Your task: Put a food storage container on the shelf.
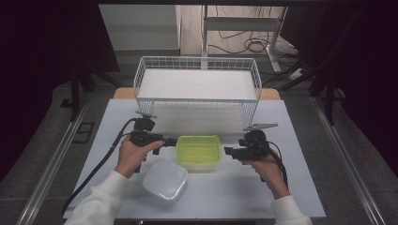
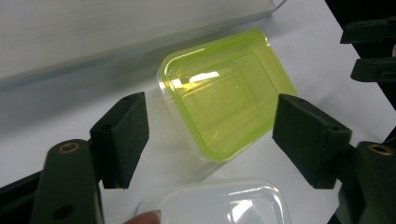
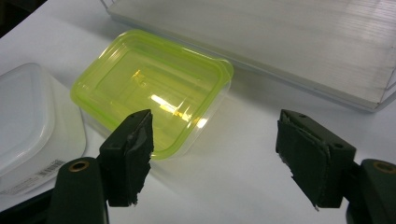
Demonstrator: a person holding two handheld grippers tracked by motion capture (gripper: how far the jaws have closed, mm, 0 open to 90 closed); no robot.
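A shallow rectangular container of translucent yellow-green plastic with rounded corners (image 1: 199, 152) sits open side up on a white desk (image 1: 291, 187), near the desk's middle. It is the landmark for everything else here.

Just to the container's left is the left gripper (image 1: 170, 140), a black two-jaw tool held in a person's left hand (image 1: 133, 153). Its jaws stand wide apart, pads touching nothing. In the left gripper view the container (image 2: 227, 92) lies ahead, between the two black pads (image 2: 122, 135) but beyond them.

Just to the container's right is the right gripper (image 1: 229, 151), held in the person's right hand (image 1: 265, 165) and pointing at the container. Its jaws are also spread wide and hold nothing. In the right gripper view the container (image 3: 152, 88) lies ahead and left of the gap.

In front of the container and a little to its left, nearer the person, lies a clear, colourless plastic container with rounded corners (image 1: 165, 180), close beside it.

Behind the container stands a white wire basket (image 1: 197, 63) holding a flat white sheet (image 1: 197, 84).

Black cables trail from both grippers. The person wears white sleeves (image 1: 101, 201).
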